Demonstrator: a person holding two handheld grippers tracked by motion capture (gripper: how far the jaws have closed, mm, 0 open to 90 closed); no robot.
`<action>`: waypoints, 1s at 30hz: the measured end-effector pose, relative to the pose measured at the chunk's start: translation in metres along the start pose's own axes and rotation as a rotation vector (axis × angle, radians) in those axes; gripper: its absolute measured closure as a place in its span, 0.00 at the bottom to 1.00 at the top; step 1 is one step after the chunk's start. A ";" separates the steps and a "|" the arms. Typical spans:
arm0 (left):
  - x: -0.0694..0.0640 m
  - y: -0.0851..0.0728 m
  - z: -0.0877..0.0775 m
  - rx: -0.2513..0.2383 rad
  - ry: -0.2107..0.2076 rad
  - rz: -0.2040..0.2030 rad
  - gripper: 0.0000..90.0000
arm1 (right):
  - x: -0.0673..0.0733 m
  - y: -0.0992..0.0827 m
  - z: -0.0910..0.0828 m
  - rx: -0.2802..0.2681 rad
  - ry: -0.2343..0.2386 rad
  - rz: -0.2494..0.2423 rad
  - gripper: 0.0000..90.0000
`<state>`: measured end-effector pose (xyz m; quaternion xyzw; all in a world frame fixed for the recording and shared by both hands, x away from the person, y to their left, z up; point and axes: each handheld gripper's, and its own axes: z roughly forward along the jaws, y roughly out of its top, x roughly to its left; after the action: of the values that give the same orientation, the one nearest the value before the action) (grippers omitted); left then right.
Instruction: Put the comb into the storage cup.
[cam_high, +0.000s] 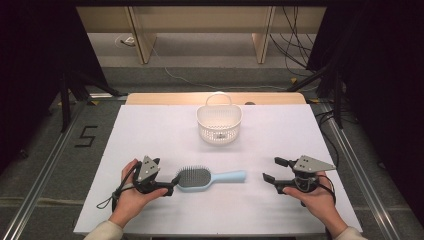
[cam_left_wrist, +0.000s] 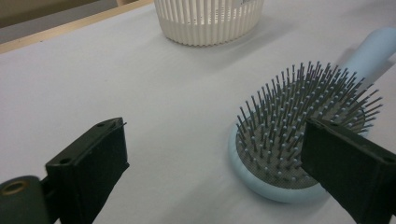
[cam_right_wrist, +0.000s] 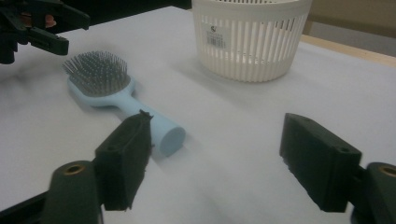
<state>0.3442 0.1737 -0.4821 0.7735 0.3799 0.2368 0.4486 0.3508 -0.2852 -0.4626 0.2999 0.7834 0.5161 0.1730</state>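
A light blue hairbrush (cam_high: 210, 177) lies bristles up on the white table top (cam_high: 150, 130), its handle pointing right. My left gripper (cam_high: 172, 185) is open just left of the brush head. In the left gripper view, the left gripper (cam_left_wrist: 215, 154) has the brush head (cam_left_wrist: 299, 121) in front of its right jaw, with bare table between the jaws. My right gripper (cam_high: 270, 169) is open a short way right of the handle's end, holding nothing. In the right gripper view, the right gripper (cam_right_wrist: 217, 140) has the brush (cam_right_wrist: 100, 79) lying beyond its left jaw.
A white slatted basket (cam_high: 219, 124) with a loop handle stands behind the brush, toward the table's far edge; the basket (cam_left_wrist: 205, 23) and basket (cam_right_wrist: 252, 37) appear in both gripper views. A wooden strip (cam_high: 215, 97) borders the far side. Cables lie on the floor beyond.
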 end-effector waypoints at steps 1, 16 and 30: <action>0.000 0.000 0.000 -0.001 0.001 -0.004 0.08 | 0.000 0.002 0.000 -0.003 0.000 0.003 0.44; -0.002 0.011 -0.008 -0.089 0.014 -0.036 0.28 | -0.002 0.001 0.003 0.023 0.006 0.030 0.51; -0.070 0.059 0.034 0.005 -0.184 -0.025 0.99 | -0.013 -0.001 -0.003 -0.017 -0.074 0.103 0.27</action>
<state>0.3481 0.0817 -0.4482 0.7884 0.3473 0.1584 0.4824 0.3582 -0.2960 -0.4624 0.3574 0.7557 0.5194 0.1775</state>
